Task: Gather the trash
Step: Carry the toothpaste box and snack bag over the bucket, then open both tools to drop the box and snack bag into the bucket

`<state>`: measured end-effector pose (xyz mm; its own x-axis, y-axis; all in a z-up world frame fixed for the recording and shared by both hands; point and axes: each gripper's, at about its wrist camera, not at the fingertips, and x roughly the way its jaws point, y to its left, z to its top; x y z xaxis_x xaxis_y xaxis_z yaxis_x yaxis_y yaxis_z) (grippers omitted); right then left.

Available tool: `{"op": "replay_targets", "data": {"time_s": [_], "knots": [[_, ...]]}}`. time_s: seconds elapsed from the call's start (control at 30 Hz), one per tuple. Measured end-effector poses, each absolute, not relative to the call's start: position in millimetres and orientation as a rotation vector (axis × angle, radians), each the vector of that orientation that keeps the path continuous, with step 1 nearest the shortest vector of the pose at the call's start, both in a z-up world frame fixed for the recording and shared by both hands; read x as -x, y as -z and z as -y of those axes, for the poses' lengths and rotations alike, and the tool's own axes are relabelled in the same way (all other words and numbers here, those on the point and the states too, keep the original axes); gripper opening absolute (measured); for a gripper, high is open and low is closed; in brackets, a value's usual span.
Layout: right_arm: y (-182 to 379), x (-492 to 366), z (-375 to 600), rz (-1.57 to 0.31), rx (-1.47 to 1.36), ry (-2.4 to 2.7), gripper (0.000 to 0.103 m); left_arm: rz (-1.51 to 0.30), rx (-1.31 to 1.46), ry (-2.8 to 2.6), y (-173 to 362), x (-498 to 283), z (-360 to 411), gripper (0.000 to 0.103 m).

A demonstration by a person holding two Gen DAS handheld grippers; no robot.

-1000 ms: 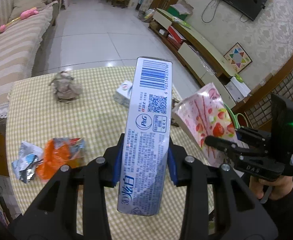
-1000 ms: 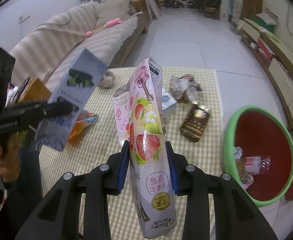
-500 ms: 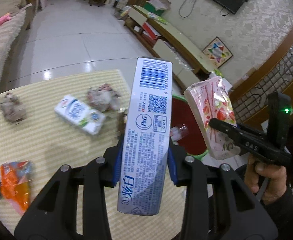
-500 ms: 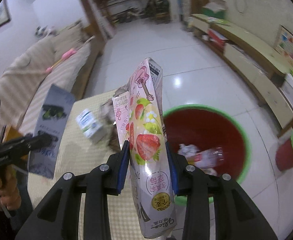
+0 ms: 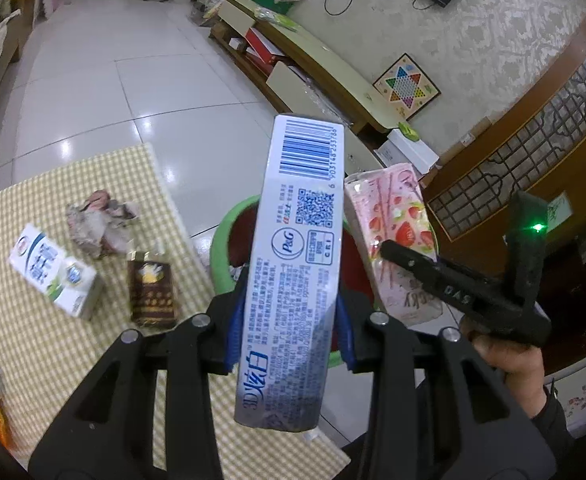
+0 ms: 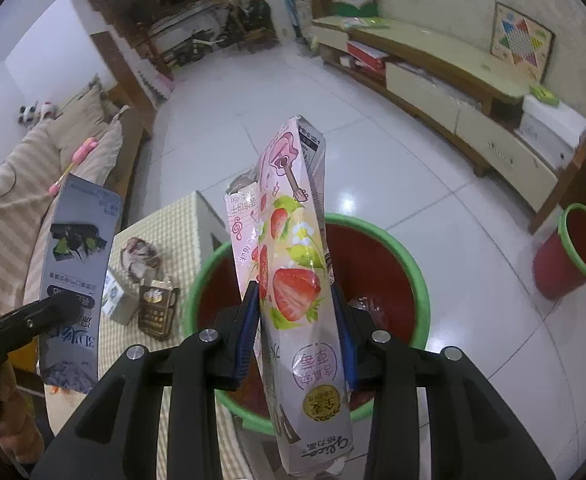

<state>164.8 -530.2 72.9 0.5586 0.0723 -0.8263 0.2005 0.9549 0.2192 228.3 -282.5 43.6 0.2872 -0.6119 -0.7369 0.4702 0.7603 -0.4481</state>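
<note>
Above the red bin (image 6: 377, 264), each tool grips its box: toothpaste box (image 5: 297, 264), strawberry box (image 6: 293, 280).

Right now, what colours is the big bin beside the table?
The big bin is red with a green rim, clearest in the right wrist view.

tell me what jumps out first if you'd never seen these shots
Two clamped boxes fill the views: a blue toothpaste box in the left gripper and a pink strawberry snack box in the right gripper. Behind them, beside the checked table, stands a red bin with a green rim.
</note>
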Motion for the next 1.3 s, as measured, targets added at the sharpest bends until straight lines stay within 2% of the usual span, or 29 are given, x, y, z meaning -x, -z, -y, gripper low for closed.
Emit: {"op": "replay_targets", "data": {"time_s": [0.37, 0.73, 0.77, 0.87, 0.9, 1.0, 1.07, 1.23, 1.3], "knots": [[-67, -165, 544, -0.974, -0.355, 0.104, 0.034, -1.116, 0.147, 0.702, -19, -235, 320, 0.036], [-68, -165, 545, -0.977, -0.370, 0.106, 0.034, -1.135, 0.142, 0.699, -16, -244, 341, 0.036], [-67, -165, 545, -0.981, -0.369, 0.103, 0.035, -1.133, 0.143, 0.689, -16, -245, 342, 0.038], [-65, -167, 543, -0.992, -0.367, 0.104, 0.038, -1.118, 0.171, 0.671, -18, -246, 337, 0.077], [-65, -167, 541, -0.996, -0.367, 0.097, 0.038, -1.112, 0.177, 0.666, -19, -246, 335, 0.085], [-66, -168, 539, -0.985, -0.360, 0.095, 0.052, -1.104, 0.196, 0.654, -22, -247, 323, 0.091], [-67, -168, 537, -0.976, -0.348, 0.103, 0.067, -1.095, 0.203, 0.640, -26, -248, 313, 0.094], [-68, -167, 535, -0.963, -0.331, 0.108, 0.082, -1.046, 0.184, 0.595, -40, -244, 291, 0.097], [-68, -167, 532, -0.959, -0.338, 0.097, 0.084, -1.035, 0.177, 0.575, -45, -241, 281, 0.097]]}}
